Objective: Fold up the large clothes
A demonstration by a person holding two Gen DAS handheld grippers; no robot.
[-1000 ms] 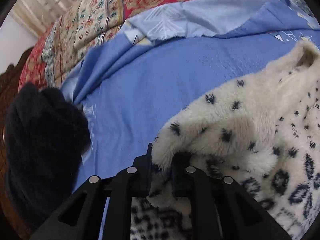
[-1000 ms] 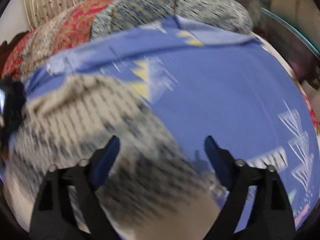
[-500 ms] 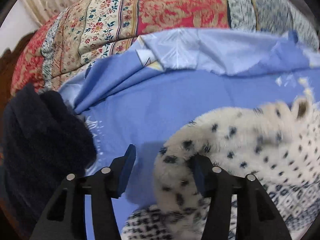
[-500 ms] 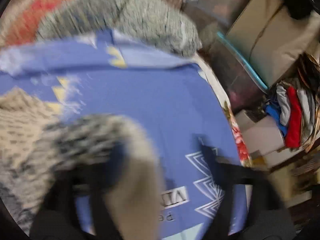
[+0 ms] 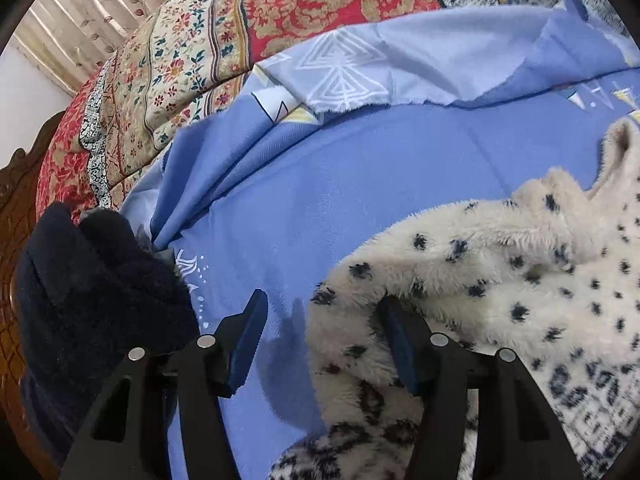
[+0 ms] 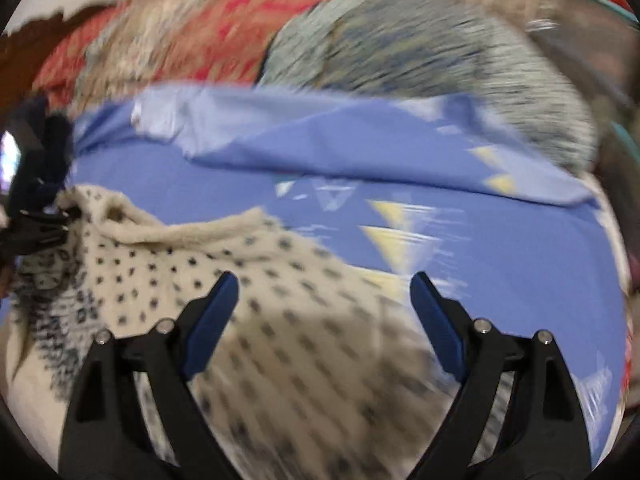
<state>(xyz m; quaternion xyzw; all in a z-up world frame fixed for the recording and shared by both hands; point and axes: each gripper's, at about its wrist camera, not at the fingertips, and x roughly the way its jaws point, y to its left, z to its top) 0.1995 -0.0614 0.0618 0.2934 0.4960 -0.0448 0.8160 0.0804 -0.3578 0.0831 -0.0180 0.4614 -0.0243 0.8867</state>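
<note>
We see the spotted fleece garment (image 5: 500,280) lying on the blue bedsheet (image 5: 340,184). Our left gripper (image 5: 320,336) has jaws wide apart, a fleece fold between them ungripped. Our right gripper (image 6: 324,304) hangs equally wide over the fleece, holding nothing.

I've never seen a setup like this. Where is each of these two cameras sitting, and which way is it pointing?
Left wrist: rides on the left hand-held gripper, looking forward between its open blue-padded fingers at a spotted fleece garment, a blue sheet and a dark garment.
Right wrist: rides on the right hand-held gripper, also open, above the same fleece; the picture is motion-blurred.
Shared: the fleece, blue sheet and patterned quilt behind.
</note>
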